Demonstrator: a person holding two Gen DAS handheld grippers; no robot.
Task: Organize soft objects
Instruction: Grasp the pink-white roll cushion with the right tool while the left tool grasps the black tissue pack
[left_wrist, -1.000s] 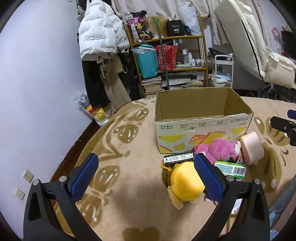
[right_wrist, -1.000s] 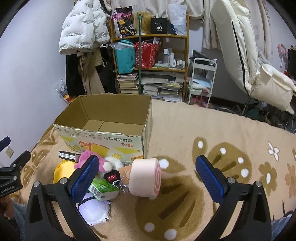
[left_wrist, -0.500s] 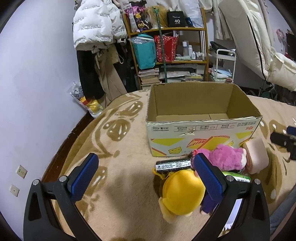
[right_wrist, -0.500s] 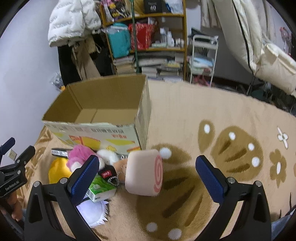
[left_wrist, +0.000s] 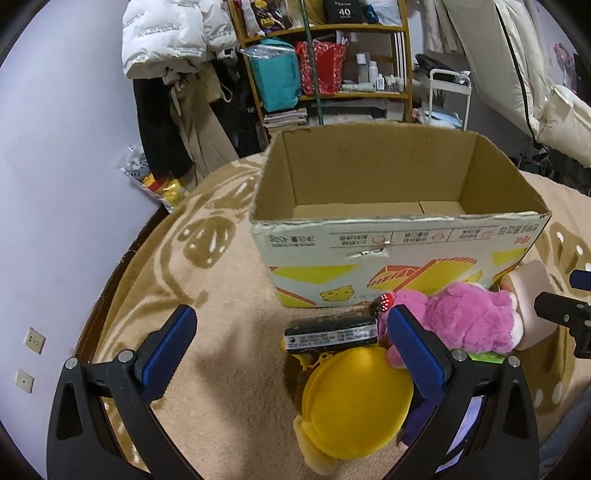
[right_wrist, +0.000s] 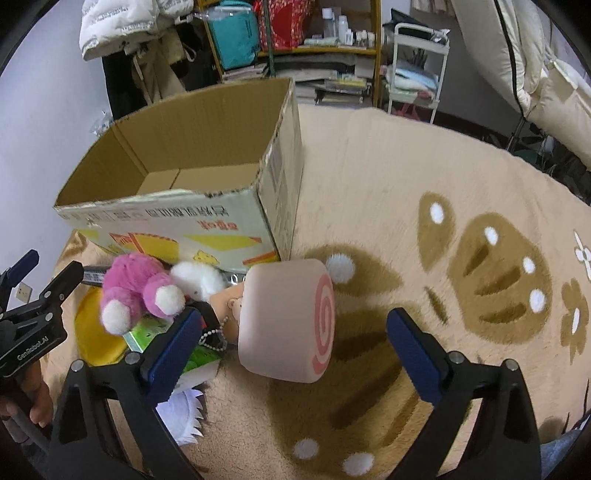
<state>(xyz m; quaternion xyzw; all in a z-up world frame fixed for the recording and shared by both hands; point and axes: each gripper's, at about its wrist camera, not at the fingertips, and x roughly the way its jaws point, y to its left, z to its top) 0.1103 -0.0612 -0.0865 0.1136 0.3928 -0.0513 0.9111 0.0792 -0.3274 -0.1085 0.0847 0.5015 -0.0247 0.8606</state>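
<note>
An open cardboard box (left_wrist: 399, 236) (right_wrist: 177, 218) stands empty on the beige rug. In front of it lies a pile of soft toys: a yellow plush (left_wrist: 354, 402) (right_wrist: 96, 332), a pink plush bear (left_wrist: 458, 317) (right_wrist: 136, 288), a pink swirl-roll cushion (right_wrist: 288, 321) (left_wrist: 528, 291), a small doll head (right_wrist: 229, 299) and a white fluffy toy (right_wrist: 184, 406). My left gripper (left_wrist: 291, 350) is open, just above the yellow plush, its right finger against the pink bear. My right gripper (right_wrist: 295, 350) is open, its fingers either side of the roll cushion.
A black flat box (left_wrist: 330, 334) and a green carton (right_wrist: 147, 330) lie among the toys. Shelves (left_wrist: 325, 59) with bags and books, hanging coats (left_wrist: 173, 44) and a white cart (right_wrist: 417, 62) stand behind the rug. A wall (left_wrist: 55, 184) runs along the left.
Both grippers have moved forward and down toward the toy pile. The box and toys look larger; the right gripper now straddles the roll cushion. Both stay open.
</note>
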